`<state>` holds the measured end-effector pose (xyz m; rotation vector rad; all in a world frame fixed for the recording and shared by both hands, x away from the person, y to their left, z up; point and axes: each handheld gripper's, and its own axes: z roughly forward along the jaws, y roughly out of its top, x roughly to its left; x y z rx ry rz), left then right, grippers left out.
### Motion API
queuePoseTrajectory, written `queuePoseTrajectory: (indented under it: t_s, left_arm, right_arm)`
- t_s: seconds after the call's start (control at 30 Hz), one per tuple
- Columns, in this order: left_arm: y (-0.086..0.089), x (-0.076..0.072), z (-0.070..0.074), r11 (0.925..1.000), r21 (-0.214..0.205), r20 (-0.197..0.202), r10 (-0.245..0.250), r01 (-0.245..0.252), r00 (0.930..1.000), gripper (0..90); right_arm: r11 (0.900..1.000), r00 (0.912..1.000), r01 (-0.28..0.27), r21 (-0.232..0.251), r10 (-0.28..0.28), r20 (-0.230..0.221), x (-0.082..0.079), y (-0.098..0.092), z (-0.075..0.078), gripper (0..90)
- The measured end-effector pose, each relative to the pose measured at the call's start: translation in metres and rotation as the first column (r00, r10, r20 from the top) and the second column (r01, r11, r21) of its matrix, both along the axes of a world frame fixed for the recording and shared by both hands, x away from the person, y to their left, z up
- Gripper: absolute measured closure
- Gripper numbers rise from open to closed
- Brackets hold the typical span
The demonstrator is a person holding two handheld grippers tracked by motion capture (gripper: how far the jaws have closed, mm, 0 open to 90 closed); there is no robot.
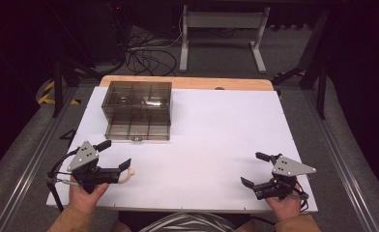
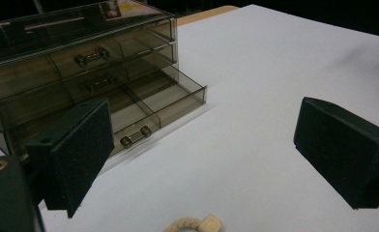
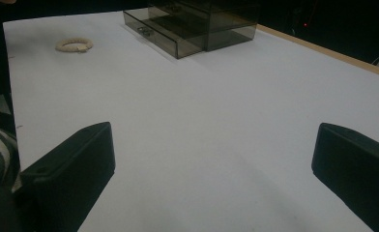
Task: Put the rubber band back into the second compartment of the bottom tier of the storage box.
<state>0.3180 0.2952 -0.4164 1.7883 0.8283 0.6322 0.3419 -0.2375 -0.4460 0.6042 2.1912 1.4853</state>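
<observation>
While both hands are resting near the front edge of the white table, the left gripper is hovering just beside a small cream bracelet, which is lying flat on the table close under the nearer jaw. In the left gripper view the bracelet is peeking in at the bottom edge, between the two spread jaws but nearer than their tips, so the coming move is probably calling for the gripper to draw back or tip down before closing. It is a ring, so no long axis is mattering; what looks like a square bead or clasp is sitting at one end, though the view is cutting it off.

The right gripper is waiting well apart at the right, its jaws likewise spread wide and holding nothing; the left one is plainly the nearer.

Beyond, one smoky clear drawer cabinet is standing at the back left, showing three drawers, with the bottom drawer pulled out toward the person. Counted: one bracelet, one cabinet, two grippers.
</observation>
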Motion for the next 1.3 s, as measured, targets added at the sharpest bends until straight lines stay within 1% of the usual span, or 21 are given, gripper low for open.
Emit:
queuePoseTrajectory:
  t_s: [0.1, 0.23, 0.33, 0.4, 0.53, 0.6, 0.73, 0.8, 0.87, 0.93, 1.0, 1.07, 1.1, 1.13, 1.17, 1.3]
  left_arm:
    - [-0.001, 0.005, 0.001, 0.9999, 0.013, -0.009, -0.001, 0.001, 1.0, 7.8]
    - [-0.002, 0.011, 0.0, 0.9999, 0.016, -0.027, 0.001, -0.001, 0.9996, 8.1]
    - [-0.002, 0.014, 0.001, 0.9998, 0.02, -0.034, 0.002, -0.001, 0.9994, 8.6]
    - [-0.001, 0.016, 0.002, 0.9998, 0.017, -0.045, -0.003, 0.004, 0.999, 10.7]
    - [0.0, 0.023, 0.004, 0.9994, 0.034, -0.079, 0.001, 0.002, 0.9969, 12.2]
    - [0.002, 0.025, 0.005, 0.9995, 0.03, -0.097, 0.002, 0.001, 0.9953, 12.9]
    - [0.003, 0.026, 0.007, 0.9996, 0.026, -0.11, -0.005, 0.008, 0.9939, 14.2]
    - [0.002, 0.026, 0.007, 0.9991, 0.039, -0.108, -0.011, 0.016, 0.9941, 14.6]
    - [0.001, 0.026, 0.008, 0.9974, 0.069, -0.106, -0.013, 0.02, 0.9943, 16.1]
    - [0.001, 0.026, 0.008, 0.9955, 0.09, -0.115, -0.018, 0.028, 0.9932, 16.8]
    - [0.001, 0.026, 0.009, 0.9943, 0.102, -0.122, -0.019, 0.032, 0.9923, 18.7]
    - [0.001, 0.026, 0.009, 0.992, 0.12, -0.143, -0.022, 0.04, 0.9895, 21.2]
    - [0.001, 0.027, 0.009, 0.9894, 0.14, -0.152, -0.016, 0.038, 0.9882, 23.9]
    - [0.001, 0.028, 0.009, 0.988, 0.149, -0.164, -0.016, 0.041, 0.9863, 23.9]
    - [0.0, 0.028, 0.008, 0.987, 0.155, -0.181, -0.016, 0.045, 0.9833, 24.6]
    - [0.0, 0.03, 0.007, 0.9831, 0.177, -0.215, -0.008, 0.047, 0.9767, 26.6]
  right_arm:
    - [1.0, 1.0, 0.0, 0.0, 0.0, 0.0, 0.0, 0.0, 0.0, 2.2]
    - [1.0, 1.0, -0.003, 0.0, 0.003, -0.001, 0.0, 0.0, 0.0, 2.2]
    - [1.0, 1.0, -0.002, -0.001, 0.002, 0.0, 0.0, 0.0, 0.0, 2.2]
    - [1.0, 1.0, -0.002, -0.001, 0.002, 0.0, 0.0, 0.0, 0.0, 2.3]
    - [1.0, 1.0, -0.004, -0.004, 0.003, -0.001, 0.0, 0.0, -0.001, 2.3]
    - [1.0, 1.0, -0.004, -0.005, 0.004, -0.001, 0.0, 0.0, -0.001, 2.3]
    - [1.0, 1.0, -0.006, -0.004, 0.006, -0.002, 0.0, 0.0, -0.001, 2.3]
    - [1.0, 1.0, -0.006, -0.004, 0.006, -0.002, 0.0, 0.0, -0.001, 2.4]
    - [0.9999, 1.0, -0.009, -0.007, 0.009, -0.001, 0.0, 0.001, -0.001, 2.4]
    - [0.9999, 1.0, -0.009, -0.008, 0.009, 0.0, 0.0, 0.001, -0.001, 2.4]
    - [0.9999, 1.0, -0.009, -0.006, 0.009, -0.001, 0.0, 0.0, -0.001, 2.5]
    - [0.9999, 1.0, -0.009, -0.005, 0.009, -0.002, 0.0, 0.0, -0.001, 2.5]
    - [0.9999, 0.9999, -0.012, -0.004, 0.012, -0.003, 0.0, 0.0, -0.001, 2.5]
    - [0.9999, 0.9999, -0.012, -0.004, 0.012, -0.003, 0.0, 0.0, -0.001, 2.5]
    - [0.9999, 0.9999, -0.013, -0.004, 0.013, -0.002, 0.0, 0.0, -0.001, 2.5]
    - [0.9998, 0.9998, -0.02, -0.005, 0.02, -0.001, 0.0, 0.001, -0.001, 2.6]
